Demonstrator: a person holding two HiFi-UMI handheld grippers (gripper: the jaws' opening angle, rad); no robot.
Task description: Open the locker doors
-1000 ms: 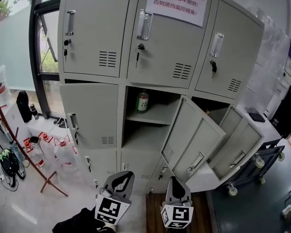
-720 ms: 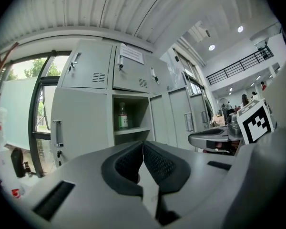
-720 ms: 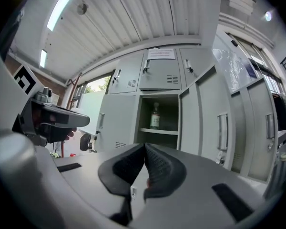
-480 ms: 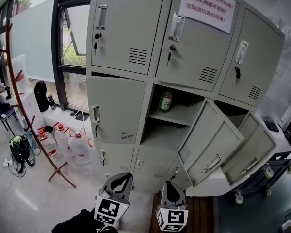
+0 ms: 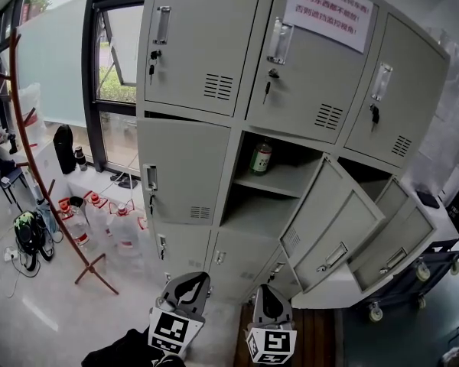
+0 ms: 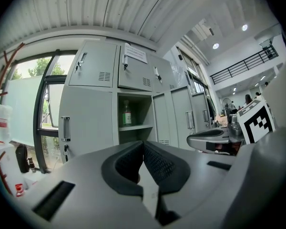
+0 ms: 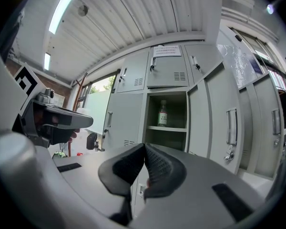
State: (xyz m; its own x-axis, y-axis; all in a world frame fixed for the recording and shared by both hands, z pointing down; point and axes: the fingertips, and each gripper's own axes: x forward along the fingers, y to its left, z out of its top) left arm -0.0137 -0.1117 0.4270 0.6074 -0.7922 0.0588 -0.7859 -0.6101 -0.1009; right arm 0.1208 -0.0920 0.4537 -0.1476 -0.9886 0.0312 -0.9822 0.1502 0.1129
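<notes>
A grey locker bank [image 5: 214,167] fills the head view. All three top doors are shut, and so is the middle-row left door [image 5: 185,176] with its handle [image 5: 150,178]. The middle door [image 5: 329,220] and the right door [image 5: 390,243] of that row hang open. A green-labelled bottle [image 5: 260,159] stands on the shelf of the open middle compartment. My left gripper [image 5: 190,285] and right gripper [image 5: 269,295] sit low, well short of the lockers, both shut on nothing. In the left gripper view the left gripper [image 6: 143,144] points at the lockers; in the right gripper view so does the right gripper [image 7: 144,147].
A red coat stand [image 5: 42,174] leans at the left beside water bottles [image 5: 115,224] and a bag [image 5: 29,235] on the floor. A wheeled cart [image 5: 413,281] stands under the open right door. A window [image 5: 115,52] is left of the lockers.
The head view has swung left, so the lockers now sit further right in the picture. Both grippers stay low at the bottom edge and remain shut.
</notes>
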